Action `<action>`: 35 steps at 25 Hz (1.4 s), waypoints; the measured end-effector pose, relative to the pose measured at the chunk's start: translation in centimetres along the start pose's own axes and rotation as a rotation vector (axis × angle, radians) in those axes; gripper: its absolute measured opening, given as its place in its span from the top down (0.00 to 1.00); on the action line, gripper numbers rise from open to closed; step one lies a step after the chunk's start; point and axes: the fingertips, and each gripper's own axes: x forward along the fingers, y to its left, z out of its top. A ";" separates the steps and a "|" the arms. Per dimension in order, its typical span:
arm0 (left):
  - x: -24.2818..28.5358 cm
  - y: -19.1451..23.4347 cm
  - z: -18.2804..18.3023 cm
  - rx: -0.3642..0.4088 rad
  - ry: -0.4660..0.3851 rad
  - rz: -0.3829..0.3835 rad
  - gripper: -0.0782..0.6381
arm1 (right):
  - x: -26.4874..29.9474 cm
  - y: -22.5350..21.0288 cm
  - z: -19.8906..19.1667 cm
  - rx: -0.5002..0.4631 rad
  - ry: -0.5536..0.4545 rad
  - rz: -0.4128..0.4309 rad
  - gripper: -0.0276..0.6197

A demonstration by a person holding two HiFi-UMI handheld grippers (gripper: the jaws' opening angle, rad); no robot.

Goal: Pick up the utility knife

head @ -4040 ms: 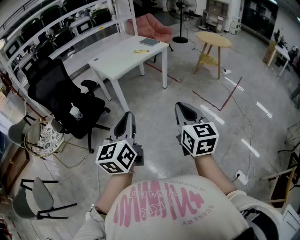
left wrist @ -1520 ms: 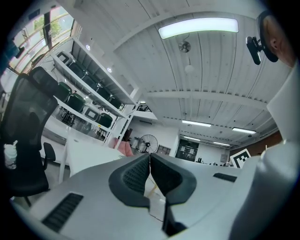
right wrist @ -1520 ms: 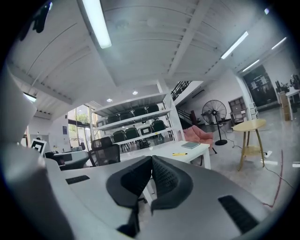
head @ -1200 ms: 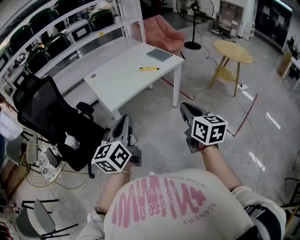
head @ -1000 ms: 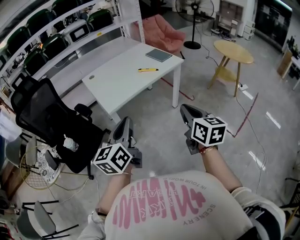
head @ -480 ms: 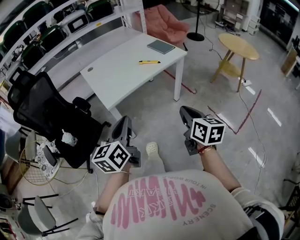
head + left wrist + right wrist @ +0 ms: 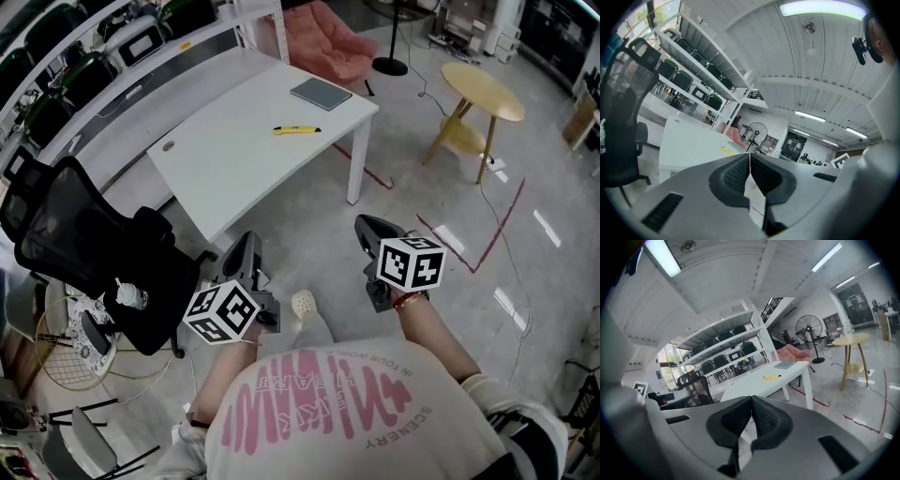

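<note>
The left gripper (image 7: 246, 251) and the right gripper (image 7: 369, 230) point forward, side by side and apart. Both have their jaws pressed together, with nothing in them.

— How does the left gripper (image 7: 749, 156) stand?
— Jaws pressed together. The ribbed pads meet in one thin seam, with nothing between them.
— What lies past the tips?
— A white table (image 7: 686, 143), ahead and off to the left. Near its far end, just left of the tips, lies the yellow utility knife (image 7: 725, 150), with a grey notebook (image 7: 736, 146) close beyond it.
— And further out?
— A standing fan (image 7: 756, 132) just above the tips, tall shelves (image 7: 701, 70) up to the left, and a black office chair (image 7: 621, 117) at the far left.
</note>
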 end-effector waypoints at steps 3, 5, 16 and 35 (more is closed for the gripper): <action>4.5 1.5 1.2 -0.020 0.020 -0.015 0.86 | 4.2 -1.5 2.0 0.012 0.010 -0.013 0.94; 7.4 2.4 2.7 -0.029 0.019 -0.019 0.86 | 7.0 -2.3 3.5 0.009 0.022 -0.014 0.94; 22.7 8.9 11.9 -0.018 -0.039 -0.031 0.86 | 23.9 -6.0 13.5 0.022 0.014 0.027 0.94; 37.0 14.3 15.6 -0.046 -0.209 0.091 0.86 | 41.5 -11.7 23.7 -0.059 0.049 0.294 0.94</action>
